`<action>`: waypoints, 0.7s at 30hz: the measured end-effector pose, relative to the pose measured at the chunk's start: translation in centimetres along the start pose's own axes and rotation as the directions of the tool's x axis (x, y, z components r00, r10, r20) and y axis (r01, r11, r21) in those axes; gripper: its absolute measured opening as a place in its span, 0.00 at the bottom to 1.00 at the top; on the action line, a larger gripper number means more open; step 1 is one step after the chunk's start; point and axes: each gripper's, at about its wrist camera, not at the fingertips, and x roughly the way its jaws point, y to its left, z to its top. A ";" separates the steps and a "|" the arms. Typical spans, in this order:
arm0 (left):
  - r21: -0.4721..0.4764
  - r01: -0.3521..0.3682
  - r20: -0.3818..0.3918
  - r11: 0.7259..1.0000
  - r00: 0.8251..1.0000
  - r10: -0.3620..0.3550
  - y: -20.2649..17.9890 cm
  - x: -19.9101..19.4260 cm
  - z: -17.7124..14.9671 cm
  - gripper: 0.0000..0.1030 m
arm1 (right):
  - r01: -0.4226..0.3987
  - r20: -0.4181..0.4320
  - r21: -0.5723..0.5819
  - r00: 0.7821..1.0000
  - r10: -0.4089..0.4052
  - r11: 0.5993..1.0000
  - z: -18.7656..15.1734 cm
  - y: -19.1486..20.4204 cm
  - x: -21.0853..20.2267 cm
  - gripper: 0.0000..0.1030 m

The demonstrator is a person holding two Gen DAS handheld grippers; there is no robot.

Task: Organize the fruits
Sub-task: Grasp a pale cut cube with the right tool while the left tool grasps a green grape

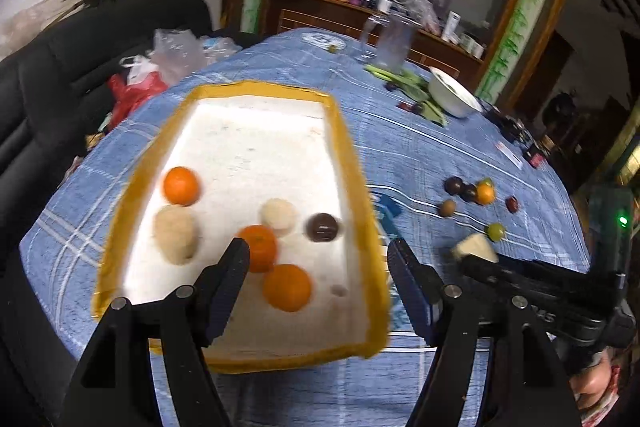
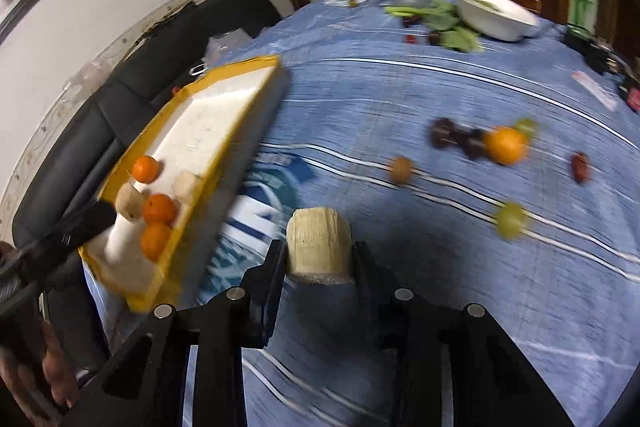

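A white foam tray with a yellow taped rim lies on the blue tablecloth. It holds three oranges, two pale banana chunks and a dark plum. My left gripper is open and empty above the tray's near right part. My right gripper is shut on a pale banana chunk, held above the cloth right of the tray. Loose fruit lies to the right: dark plums, an orange, green grapes, a brown fruit, a red date.
A white bowl on green leaves, and a clear jug, stand at the table's far side. Small dark items lie at the far right edge. A black sofa with plastic bags is left of the table.
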 end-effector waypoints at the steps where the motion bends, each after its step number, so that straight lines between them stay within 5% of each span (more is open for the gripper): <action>1: 0.019 0.011 -0.007 1.000 1.000 -0.011 -0.9 0.4 0.0 0.69 | 0.021 0.003 0.016 1.000 -0.022 1.000 -0.7 -1.4 -1.1 0.36; 10: 0.177 0.104 -0.099 0.979 0.991 -0.088 -9.3 4.1 -0.7 0.68 | 0.162 0.033 0.154 0.985 -0.169 0.975 -2.8 -9.1 -4.3 0.35; 16: 0.244 0.150 -0.124 0.958 0.985 -0.123 -13.2 6.1 -0.9 0.68 | 0.268 0.087 0.168 0.955 -0.285 0.949 -3.0 -11.2 -4.9 0.35; 21: 0.315 0.184 -0.140 0.931 0.979 -0.146 -16.8 8.2 -0.8 0.66 | 0.231 0.087 0.254 0.962 -0.260 0.939 -3.8 -14.0 -4.9 0.35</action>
